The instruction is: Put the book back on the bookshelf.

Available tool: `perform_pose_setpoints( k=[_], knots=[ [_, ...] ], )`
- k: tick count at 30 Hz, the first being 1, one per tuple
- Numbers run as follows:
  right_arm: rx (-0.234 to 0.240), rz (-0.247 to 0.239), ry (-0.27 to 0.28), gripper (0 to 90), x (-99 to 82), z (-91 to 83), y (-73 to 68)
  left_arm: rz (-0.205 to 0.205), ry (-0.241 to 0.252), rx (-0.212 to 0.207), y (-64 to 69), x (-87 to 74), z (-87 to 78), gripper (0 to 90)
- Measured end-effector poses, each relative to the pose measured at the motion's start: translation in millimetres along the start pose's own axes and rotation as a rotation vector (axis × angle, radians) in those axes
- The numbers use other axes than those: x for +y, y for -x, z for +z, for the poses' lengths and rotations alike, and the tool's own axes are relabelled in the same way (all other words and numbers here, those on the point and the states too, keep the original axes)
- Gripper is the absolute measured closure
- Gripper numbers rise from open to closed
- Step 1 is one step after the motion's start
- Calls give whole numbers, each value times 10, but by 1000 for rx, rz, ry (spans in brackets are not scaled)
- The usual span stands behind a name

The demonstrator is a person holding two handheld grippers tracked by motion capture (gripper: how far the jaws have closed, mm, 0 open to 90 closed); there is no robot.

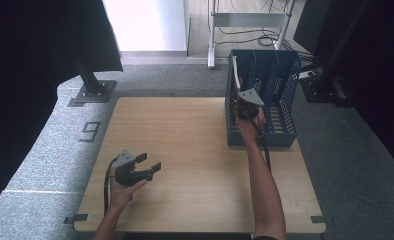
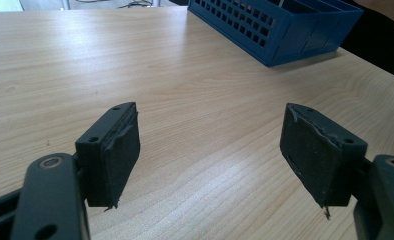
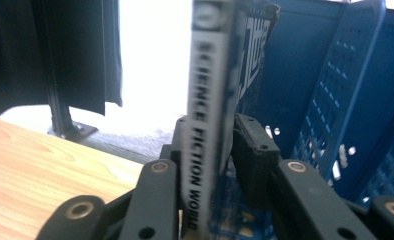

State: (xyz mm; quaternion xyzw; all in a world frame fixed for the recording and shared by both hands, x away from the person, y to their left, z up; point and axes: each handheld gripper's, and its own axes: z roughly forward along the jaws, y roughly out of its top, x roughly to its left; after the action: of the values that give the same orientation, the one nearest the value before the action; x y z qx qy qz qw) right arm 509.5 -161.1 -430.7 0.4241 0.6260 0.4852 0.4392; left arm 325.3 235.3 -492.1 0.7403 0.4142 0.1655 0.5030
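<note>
A thin book [image 3: 207, 100] with "SCIENCE FICTION WORLD" on its spine stands upright in the left slot of a blue mesh file rack [image 1: 280, 135] at the table's far right. My right gripper [image 1: 245, 102] reaches into that slot from the front and is shut on the book's lower part [image 1: 234, 70]; in the right gripper view the jaws [image 3: 210, 135] hug both sides of the spine. My left gripper [image 1: 150, 162] rests low over the near left of the table, open, with nothing between its pads [image 2: 115, 155]. The rack [image 2: 265, 30] lies ahead of it to the right.
The wooden table [image 1: 185, 130] is bare between the two hands. Behind it stand a black post on a base plate [image 1: 91, 87] at the left and a white metal stand [image 1: 212, 45] with cables. Dark curtains hang on both sides.
</note>
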Motion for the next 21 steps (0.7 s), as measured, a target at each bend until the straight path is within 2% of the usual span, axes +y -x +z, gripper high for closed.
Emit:
perform_pose_setpoints(
  k=[3, 6, 13, 21],
  knots=[
    [-15, -54, -13, 741, 22, 16, -17, -4, 1, 2, -4, 0, -3, 240],
    [-23, -64, -19, 755, 30, 40, -4, -4, 3, 1, -7, 2, -9, 240],
    [-13, -42, -13, 747, 19, 66, 31, -7, 3, 1, -17, 2, -7, 240],
    [29, -11, -13, 642, 24, 46, 12, -5, -2, -3, -2, 0, -6, 239]
  ],
)
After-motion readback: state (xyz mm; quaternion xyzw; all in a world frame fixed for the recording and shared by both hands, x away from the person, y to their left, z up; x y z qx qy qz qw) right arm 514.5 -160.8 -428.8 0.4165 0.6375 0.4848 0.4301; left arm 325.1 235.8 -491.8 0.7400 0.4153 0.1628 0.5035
